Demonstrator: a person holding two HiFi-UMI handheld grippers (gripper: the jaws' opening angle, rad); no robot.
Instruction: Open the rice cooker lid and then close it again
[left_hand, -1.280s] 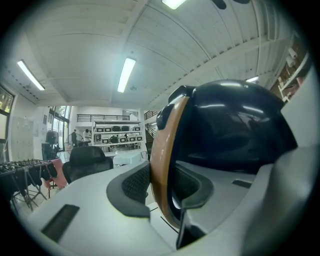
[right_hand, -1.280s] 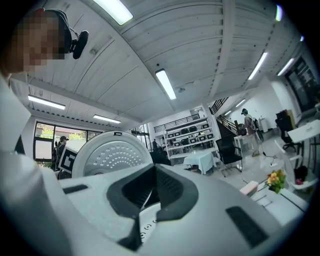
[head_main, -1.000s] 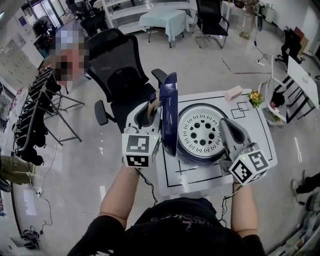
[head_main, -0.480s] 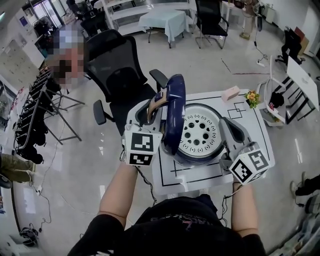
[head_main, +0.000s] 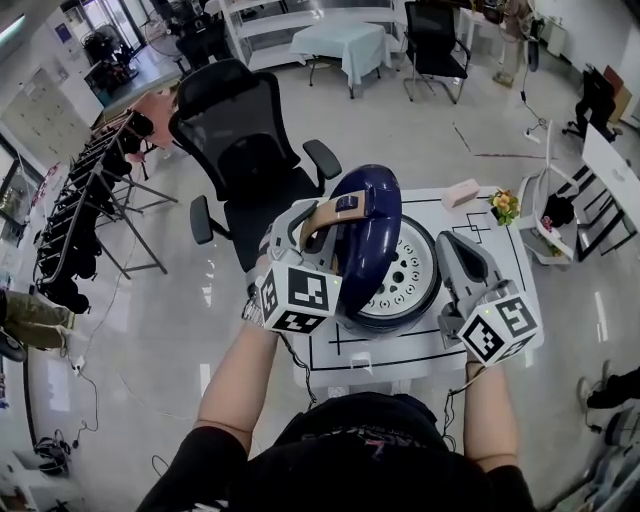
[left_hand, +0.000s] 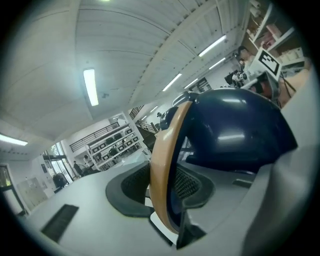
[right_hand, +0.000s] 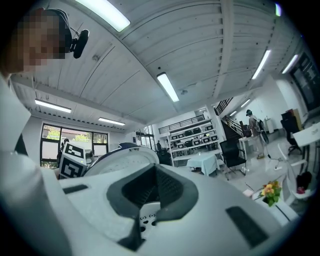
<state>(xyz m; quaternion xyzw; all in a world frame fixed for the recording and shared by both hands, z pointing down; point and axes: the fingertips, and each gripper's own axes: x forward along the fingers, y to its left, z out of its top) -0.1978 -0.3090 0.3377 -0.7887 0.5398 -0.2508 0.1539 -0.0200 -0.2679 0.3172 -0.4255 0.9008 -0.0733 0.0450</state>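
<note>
Two claws, left claw (left_hand: 166, 192) clamping tan lid handle (left_hand: 162, 150) in its view, right claw (right_hand: 152, 197) closed, empty

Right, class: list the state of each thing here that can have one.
Dark blue domed rice cooker lid: half open, tilted over the cooker.
Left gripper: shut on the tan curved lid handle.
Right gripper: shut, empty.

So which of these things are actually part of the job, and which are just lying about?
In the job: rice cooker; navy lid; tan handle; left gripper, clamped on that handle.
Just lying about: pink box; flowers; office chair. The right gripper is shut and empty.
</note>
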